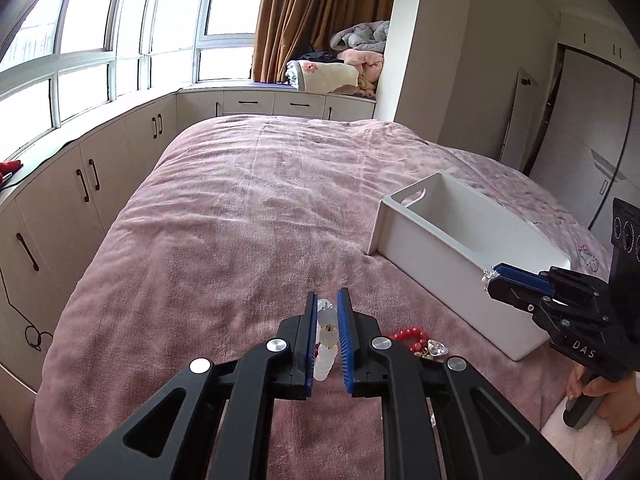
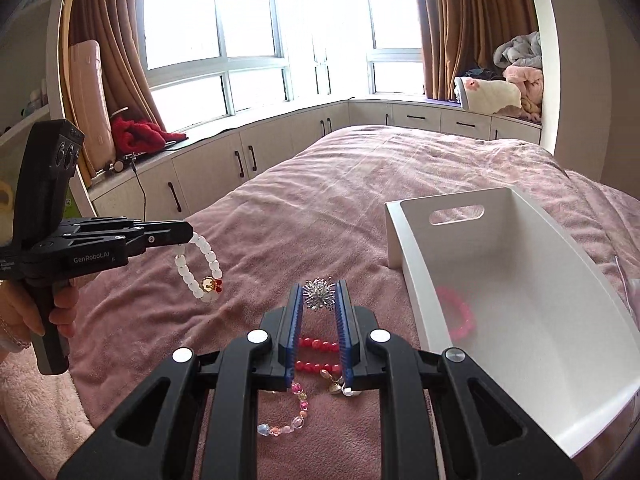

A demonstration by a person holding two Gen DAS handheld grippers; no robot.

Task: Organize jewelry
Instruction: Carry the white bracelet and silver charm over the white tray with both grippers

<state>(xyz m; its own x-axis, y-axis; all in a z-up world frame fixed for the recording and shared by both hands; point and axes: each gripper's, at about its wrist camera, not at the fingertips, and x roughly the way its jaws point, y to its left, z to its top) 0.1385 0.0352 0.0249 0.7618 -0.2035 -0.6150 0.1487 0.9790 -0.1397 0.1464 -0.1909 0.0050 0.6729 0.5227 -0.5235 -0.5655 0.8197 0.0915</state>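
My left gripper (image 1: 327, 300) is shut on a white bead bracelet (image 1: 326, 340); in the right wrist view that bracelet (image 2: 200, 272) dangles from the left gripper (image 2: 191, 234) above the pink bedspread. My right gripper (image 2: 319, 288) is shut on a silver spiky brooch (image 2: 319, 295); from the left wrist view the brooch (image 1: 489, 278) glints at the right gripper's (image 1: 494, 276) tips, beside the white box (image 1: 460, 264). A red bead bracelet (image 2: 318, 346) and a pastel bead bracelet (image 2: 294, 420) lie on the bed under the right gripper. A pink bracelet (image 2: 458, 314) lies inside the white box (image 2: 416, 280).
The pink bedspread (image 1: 248, 208) stretches away toward the window cabinets (image 1: 92, 184). The red bracelet (image 1: 410, 338) and a clear charm (image 1: 436, 348) lie near the box's front corner. A person's hands (image 2: 60, 316) hold the gripper handles. Folded blankets (image 1: 344, 72) sit on the window seat.
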